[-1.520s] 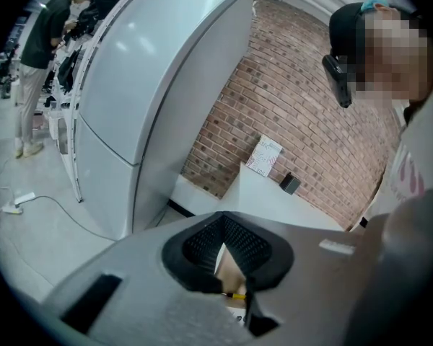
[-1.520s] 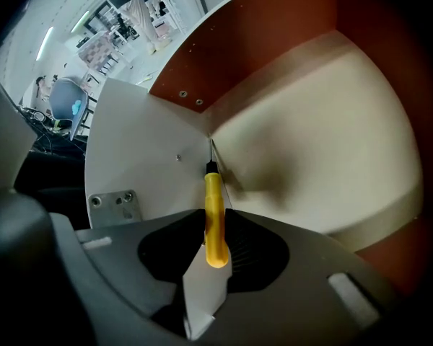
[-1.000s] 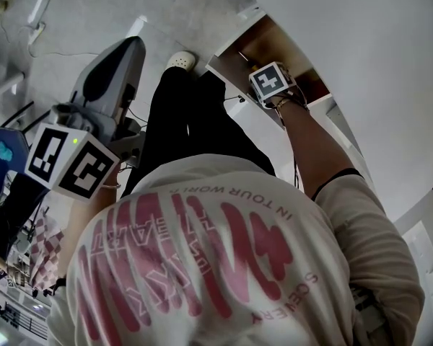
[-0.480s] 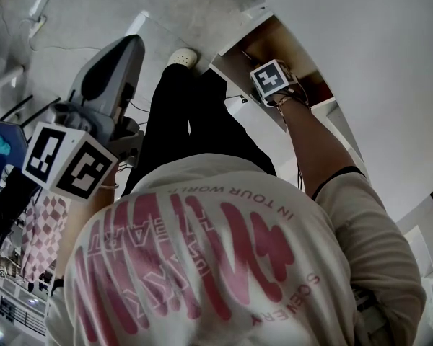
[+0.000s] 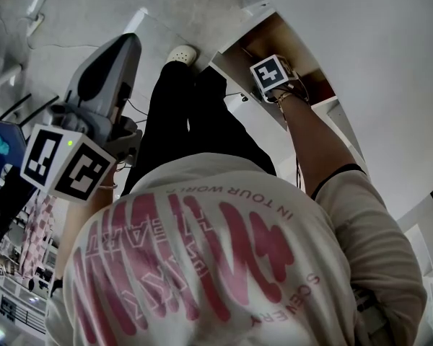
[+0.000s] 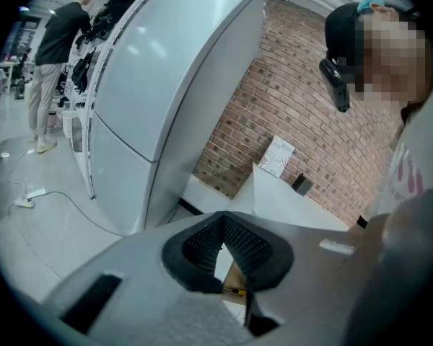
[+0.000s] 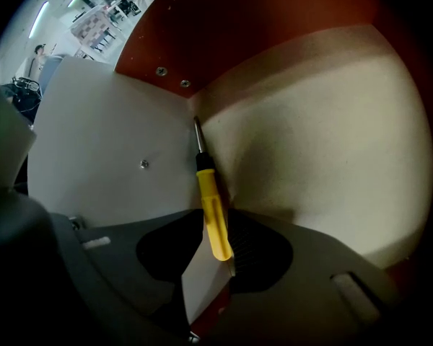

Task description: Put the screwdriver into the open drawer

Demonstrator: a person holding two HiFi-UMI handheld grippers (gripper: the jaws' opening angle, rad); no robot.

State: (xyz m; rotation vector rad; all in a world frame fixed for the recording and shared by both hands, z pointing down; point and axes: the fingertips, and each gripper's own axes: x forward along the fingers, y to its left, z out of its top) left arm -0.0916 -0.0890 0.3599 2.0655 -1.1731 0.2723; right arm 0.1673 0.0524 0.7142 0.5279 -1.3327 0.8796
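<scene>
The yellow-handled screwdriver [image 7: 209, 200] stands steeply in the corner of the open drawer [image 5: 229, 62], its metal tip against the seam between the white wall [image 7: 108, 135] and the beige floor [image 7: 325, 143]. My right gripper [image 7: 215, 220] points down into the drawer. Its jaws are opening, with the handle still between them and a gap showing on the left side. In the head view only its marker cube [image 5: 268, 76] shows, over the drawer's brown inside. My left gripper [image 5: 132, 47] is held out over the floor, away from the drawer, shut on nothing.
A large white rounded cabinet [image 5: 375, 63] rises at the right above the drawer. The person's dark trousers and white shoe [image 5: 180, 55] stand just left of the drawer front. Cables lie on the grey floor [image 5: 72, 13]. A brick wall [image 6: 274, 99] stands behind.
</scene>
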